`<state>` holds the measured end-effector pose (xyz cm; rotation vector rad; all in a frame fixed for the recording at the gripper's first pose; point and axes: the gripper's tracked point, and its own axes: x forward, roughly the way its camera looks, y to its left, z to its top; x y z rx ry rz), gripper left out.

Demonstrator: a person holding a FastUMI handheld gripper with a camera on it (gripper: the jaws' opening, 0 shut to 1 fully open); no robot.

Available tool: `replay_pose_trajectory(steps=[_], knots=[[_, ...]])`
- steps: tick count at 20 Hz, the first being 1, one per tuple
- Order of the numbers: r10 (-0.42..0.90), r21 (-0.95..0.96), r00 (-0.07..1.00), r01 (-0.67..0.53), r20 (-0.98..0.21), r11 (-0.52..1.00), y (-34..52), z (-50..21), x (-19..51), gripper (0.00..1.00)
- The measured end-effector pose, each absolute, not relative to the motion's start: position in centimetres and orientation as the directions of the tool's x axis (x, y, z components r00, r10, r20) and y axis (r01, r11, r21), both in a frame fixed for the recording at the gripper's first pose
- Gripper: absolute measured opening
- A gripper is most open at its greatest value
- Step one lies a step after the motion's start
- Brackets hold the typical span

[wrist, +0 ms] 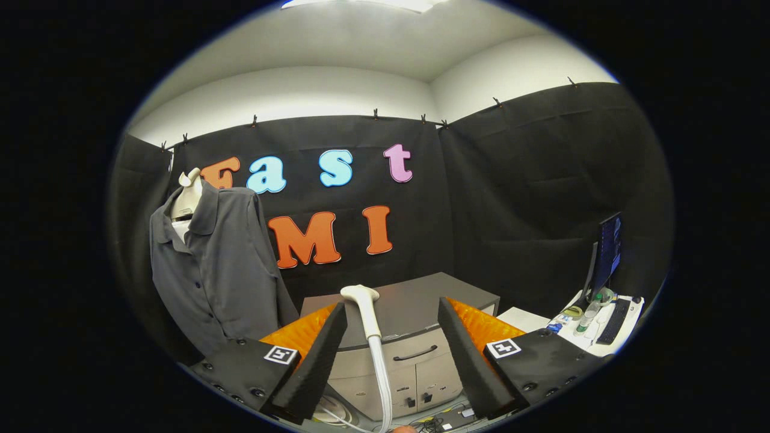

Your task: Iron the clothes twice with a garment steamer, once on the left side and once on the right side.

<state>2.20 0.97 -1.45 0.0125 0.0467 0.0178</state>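
- While my gripper (391,349) stands wide, holding nothing, the steamer head (363,300) rises between the fingers, untouched; closing off-centre could knock the smooth, rounded wand aside.
- Its pale hose (381,379) trails down toward me; judged likely to drag or snag on the lift.
- Grey shirt (210,258) hangs far left on a pale mannequin (187,195); soft, matte cloth, collar and button placket; a loose hem may swing under the steamer.
- Grey cabinet (415,355) behind the wand, hard and flat-topped; desk (595,325) far right.
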Motion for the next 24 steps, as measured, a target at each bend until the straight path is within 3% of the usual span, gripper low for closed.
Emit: replay_pose_trajectory(steps=[12, 24], knots=[[0.149, 0.002, 0.967, -0.152, -0.209, 0.988, 4.0, -4.5, 12.4, 0.98], [0.252, 0.0, 0.865, -0.28, -0.435, 0.96, 7.0, -10.6, 24.4, 0.99]])
